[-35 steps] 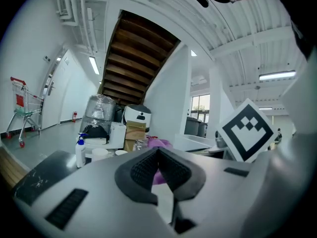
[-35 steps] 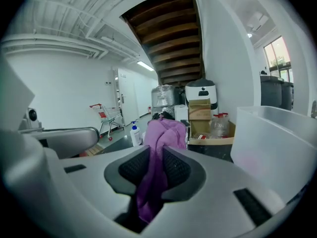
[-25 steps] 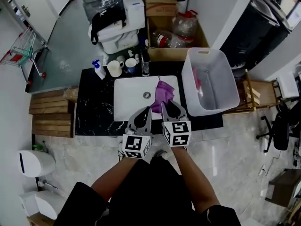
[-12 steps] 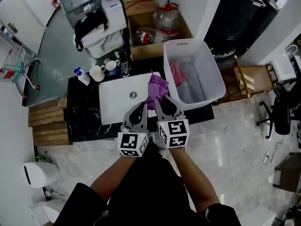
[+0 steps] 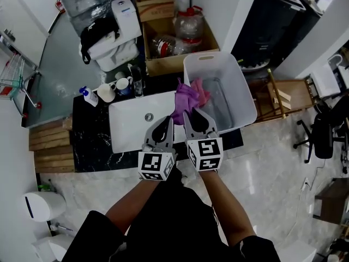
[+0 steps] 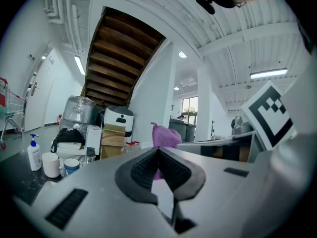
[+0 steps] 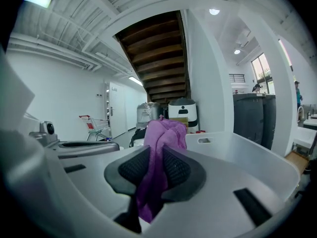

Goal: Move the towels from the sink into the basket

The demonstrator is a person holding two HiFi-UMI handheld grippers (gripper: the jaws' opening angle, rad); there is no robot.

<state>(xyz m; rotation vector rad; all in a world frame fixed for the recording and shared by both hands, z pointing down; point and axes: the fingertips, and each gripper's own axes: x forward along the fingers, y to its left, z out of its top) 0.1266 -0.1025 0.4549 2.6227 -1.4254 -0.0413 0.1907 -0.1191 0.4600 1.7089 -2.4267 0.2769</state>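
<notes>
We have the right gripper clamped on a purple terry towel: its two dark ribbed pads press the cloth from both sides, one bunch standing above the fingertips and a tail hanging down between them. Seen from the head view, this right gripper holds the purple terry towel just ahead of its tips, at the left wall of the white plastic basket. In the right gripper view the white plastic basket opens ahead and to the right of the jaws.

Just beside it, our left gripper has its jaws brought together at the tips with nothing between them (the purple seen above them is the same towel, further off). In the head view the left gripper sits above the near right part of the white rectangular sink.

Beyond the right fingertips a pink towel lies inside the basket against its left wall. The sink is set in a black marbled counter. Past the left fingertips, along the counter's far edge, stand a white mug, a blue mug and a white pump bottle; behind them is an open cardboard box.
</notes>
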